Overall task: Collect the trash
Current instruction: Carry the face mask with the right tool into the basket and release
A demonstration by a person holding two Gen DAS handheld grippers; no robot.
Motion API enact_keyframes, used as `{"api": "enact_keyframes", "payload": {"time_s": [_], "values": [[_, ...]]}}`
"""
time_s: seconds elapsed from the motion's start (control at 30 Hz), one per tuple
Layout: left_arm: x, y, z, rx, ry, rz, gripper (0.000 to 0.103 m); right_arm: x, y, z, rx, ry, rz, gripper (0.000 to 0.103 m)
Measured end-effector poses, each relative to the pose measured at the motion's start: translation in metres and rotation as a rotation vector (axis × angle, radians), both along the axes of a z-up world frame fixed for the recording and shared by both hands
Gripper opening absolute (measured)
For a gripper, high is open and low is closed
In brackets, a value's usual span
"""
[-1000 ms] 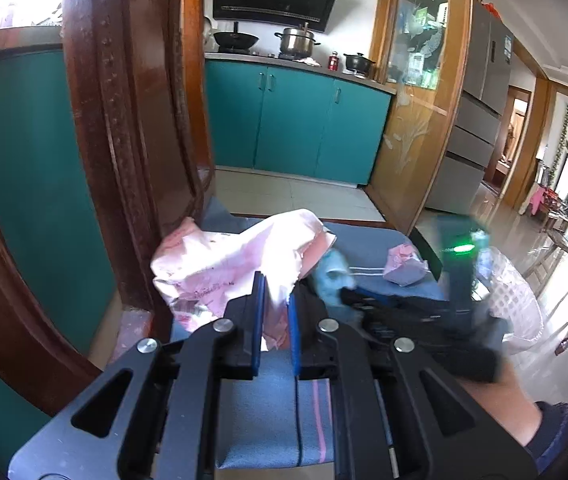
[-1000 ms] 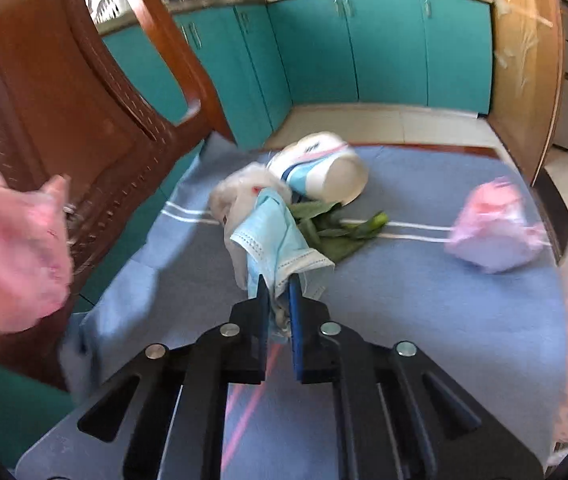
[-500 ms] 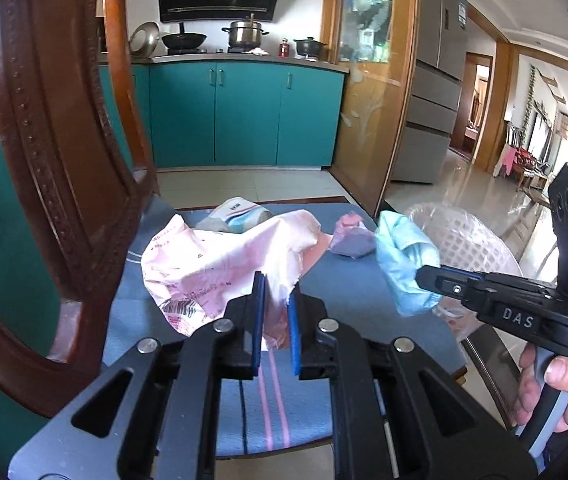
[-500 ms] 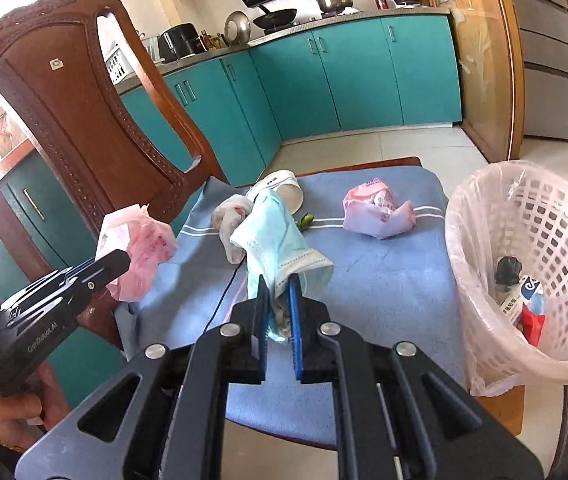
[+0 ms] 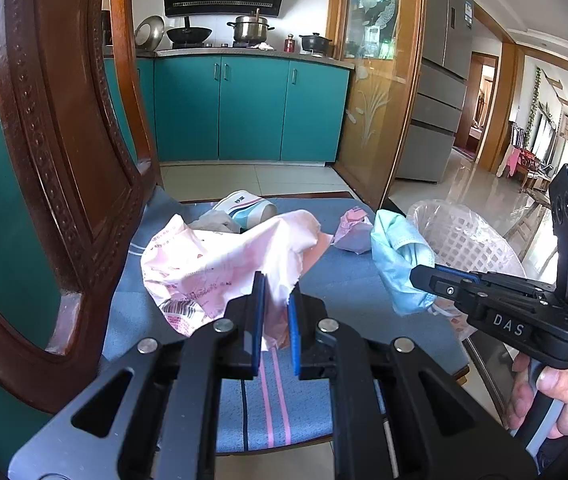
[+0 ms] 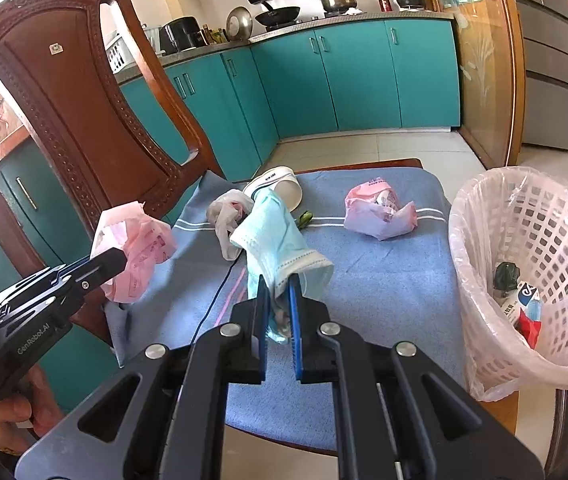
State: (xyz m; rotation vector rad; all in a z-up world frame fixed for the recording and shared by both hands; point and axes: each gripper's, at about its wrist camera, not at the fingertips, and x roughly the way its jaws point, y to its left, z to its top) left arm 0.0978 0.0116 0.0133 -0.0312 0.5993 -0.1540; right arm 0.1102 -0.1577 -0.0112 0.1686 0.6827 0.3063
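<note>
Above striped cloth (image 6: pixel 363 280), hand-held grippers pinch crumpled wrapper (image 5: pixel 212 264) and pleated mask (image 6: pixel 280 244).

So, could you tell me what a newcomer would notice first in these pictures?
Probably the two loads: the left gripper is shut on a crumpled pink plastic bag, the right gripper on a light blue face mask, both above the blue cloth-covered chair seat. At the seat's right stands a white lattice wastebasket, bag-lined.

"DAS" on right gripper (image 5: pixel 423 274), "GenRobot.AI" on left gripper (image 6: pixel 118 258)
</note>
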Motion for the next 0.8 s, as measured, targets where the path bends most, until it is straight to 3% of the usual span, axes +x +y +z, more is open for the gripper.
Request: {"api": "enact_keyframes", "payload": {"time_s": [0.4, 0.53, 0.73, 0.8], "values": [[-0.001, 0.002, 0.0, 0.0, 0.002, 0.004, 0.012, 0.002, 0.001, -0.002, -0.004, 0.004, 0.007, 0.01], [-0.001, 0.002, 0.0, -0.004, -0.002, 0.001, 0.012, 0.001, -0.015, 0.009, 0.0, -0.043, -0.028, 0.01], [-0.003, -0.004, 0.0, -0.003, -0.018, -0.028, 0.012, 0.01, -0.114, 0.022, 0.101, -0.077, -0.293, 0.01], [-0.004, -0.01, 0.0, 0.005, -0.025, -0.041, 0.012, 0.014, -0.146, 0.015, 0.095, -0.055, -0.389, 0.018]]}}
